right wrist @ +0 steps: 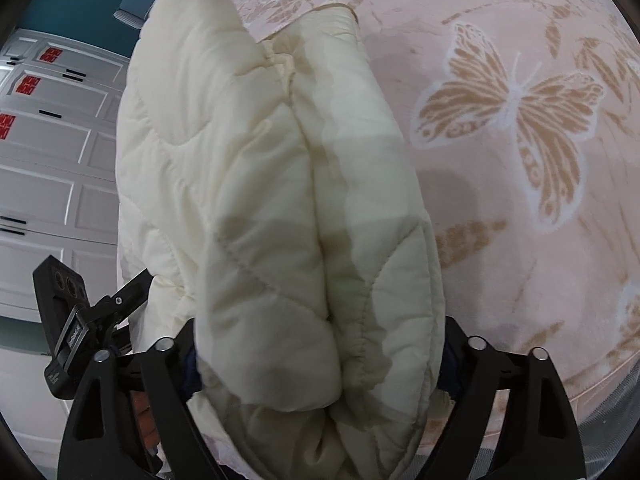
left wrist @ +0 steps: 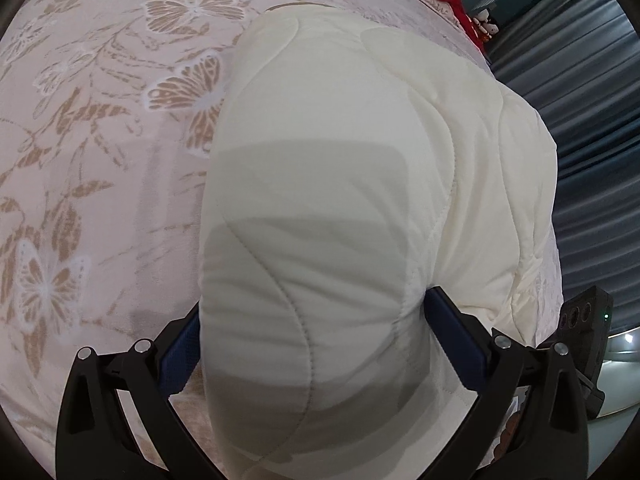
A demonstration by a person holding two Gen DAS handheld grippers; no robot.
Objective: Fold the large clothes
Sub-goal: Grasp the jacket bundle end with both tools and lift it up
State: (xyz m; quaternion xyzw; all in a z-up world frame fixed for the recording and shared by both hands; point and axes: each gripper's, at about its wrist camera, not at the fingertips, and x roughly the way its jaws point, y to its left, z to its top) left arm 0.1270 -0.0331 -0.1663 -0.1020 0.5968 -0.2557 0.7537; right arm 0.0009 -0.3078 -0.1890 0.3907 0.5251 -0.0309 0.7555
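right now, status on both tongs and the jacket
Left tongs shut on quilted cream jacket. Right tongs shut on same jacket, doubled layers between fingers. Jacket bunched over butterfly bedspread. Nothing in the way.

The cream quilted padded jacket (left wrist: 360, 208) is soft matt cloth, puffy between curved stitched seams, its surface smooth with fine wrinkles; at the gathered cuff edge it puckers into small ruffles; the pink bedspread with tan butterfly pattern (left wrist: 100, 160) looks like plush, slightly fuzzy cloth, the butterflies woven in a flatter sheen; the left black plastic gripper (left wrist: 312, 344) has matt moulded arms, round silvery metal pins and dark blue pads (left wrist: 454, 328) of dull rubbery finish; the right black plastic gripper (right wrist: 320, 364) is of the same matt plastic with shiny metal pins; the white panelled cabinet doors (right wrist: 48, 184) are smooth, painted, faintly glossy.
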